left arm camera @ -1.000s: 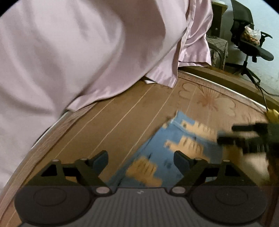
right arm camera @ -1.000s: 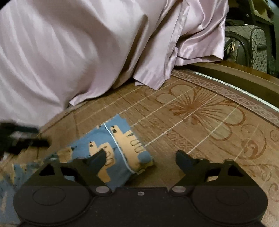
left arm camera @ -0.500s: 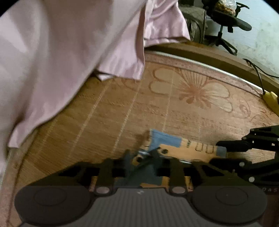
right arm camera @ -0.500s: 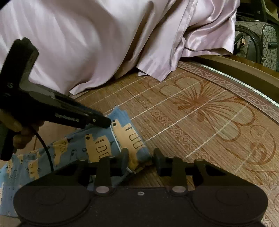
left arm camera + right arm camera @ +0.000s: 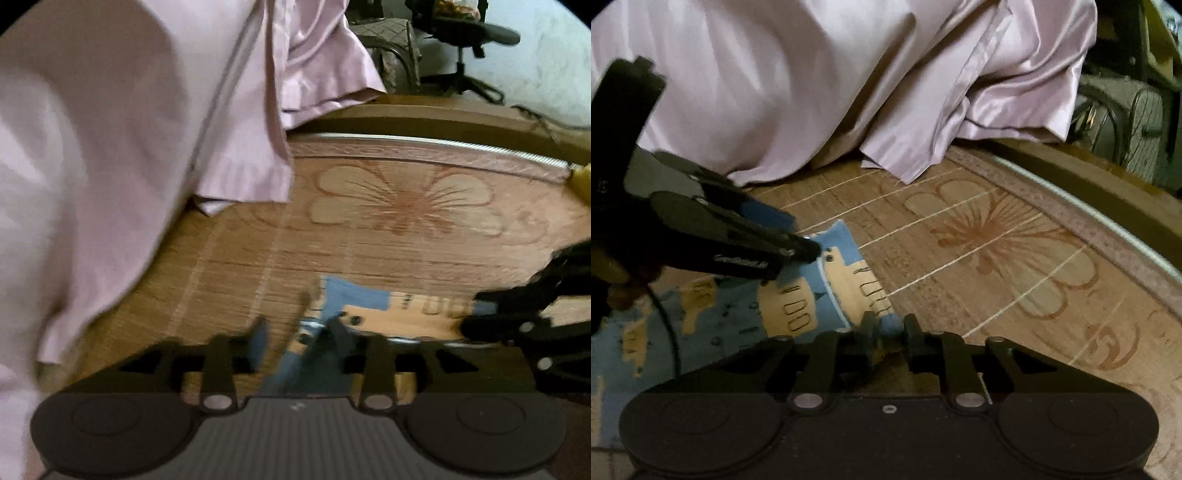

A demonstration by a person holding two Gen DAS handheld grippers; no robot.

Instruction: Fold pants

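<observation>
Blue pants (image 5: 798, 306) with a tan print lie on a woven mat (image 5: 1015, 258). In the right wrist view my right gripper (image 5: 889, 328) is shut on the pants' near corner, with blue cloth pinched between its fingers. In that same view my left gripper (image 5: 809, 253) reaches in from the left, held by a hand, and its tips pinch the far end of the same hem. The left wrist view is blurred: the left gripper (image 5: 295, 343) is shut on the pants (image 5: 354, 299), and the right gripper (image 5: 476, 321) comes in from the right edge at the hem.
A pale pink satin sheet (image 5: 812, 81) hangs over the mat's far left side. The mat's patterned border and a wooden edge (image 5: 1089, 184) run along the back. Beyond stand a quilted bag (image 5: 1115, 122) and an office chair (image 5: 469, 37).
Both grippers were open a second ago and have since shut on the pants' hem. The left gripper swung in beside the right one, and the hem has lifted a little.
</observation>
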